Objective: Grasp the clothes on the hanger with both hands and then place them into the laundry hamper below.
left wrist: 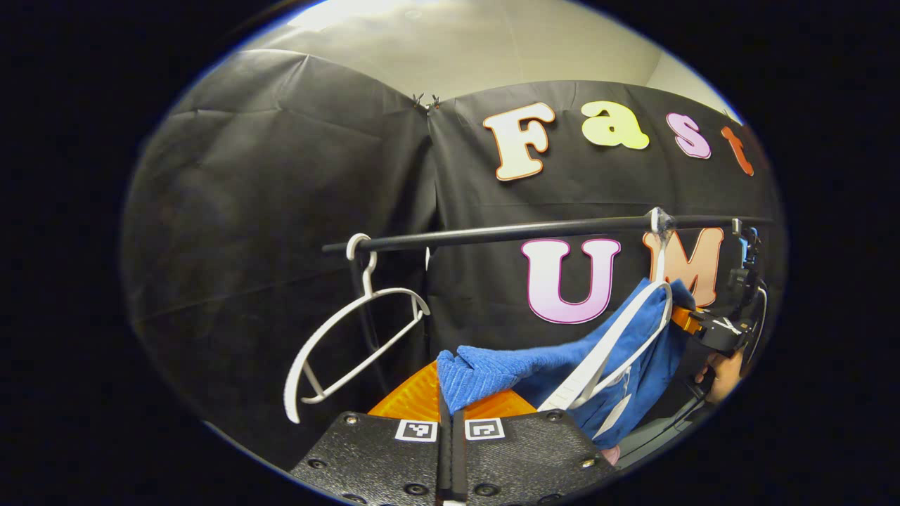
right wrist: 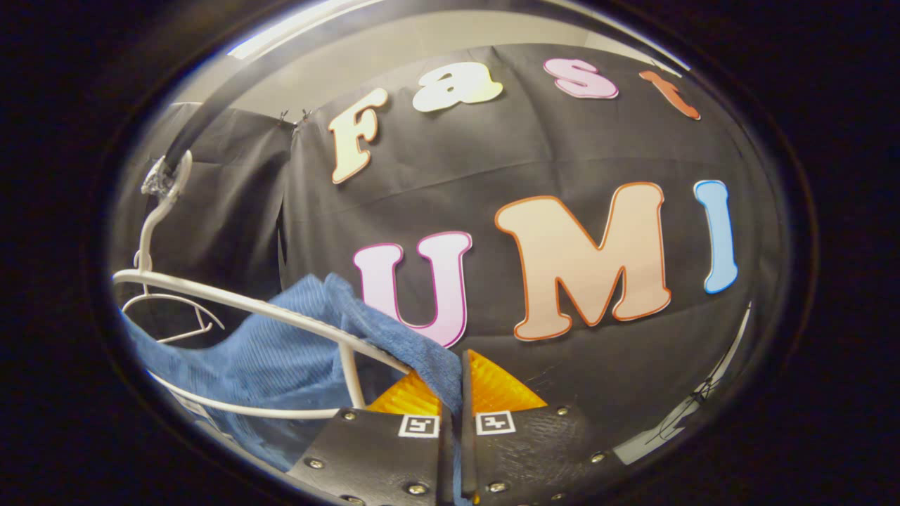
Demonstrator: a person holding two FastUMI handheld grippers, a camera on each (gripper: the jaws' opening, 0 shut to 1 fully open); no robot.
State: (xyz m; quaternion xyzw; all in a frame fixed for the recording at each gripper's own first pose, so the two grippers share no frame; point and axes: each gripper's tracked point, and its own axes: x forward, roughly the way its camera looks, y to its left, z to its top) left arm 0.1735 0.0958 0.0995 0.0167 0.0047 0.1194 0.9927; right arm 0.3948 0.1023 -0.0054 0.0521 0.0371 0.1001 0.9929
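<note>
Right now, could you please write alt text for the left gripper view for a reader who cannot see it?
The left gripper is shut on a corner of a blue garment that hangs on a white hanger on a black rail. An empty white hanger hangs to the left; at far right, the right gripper, held by a hand, meets the cloth's other end.
</note>
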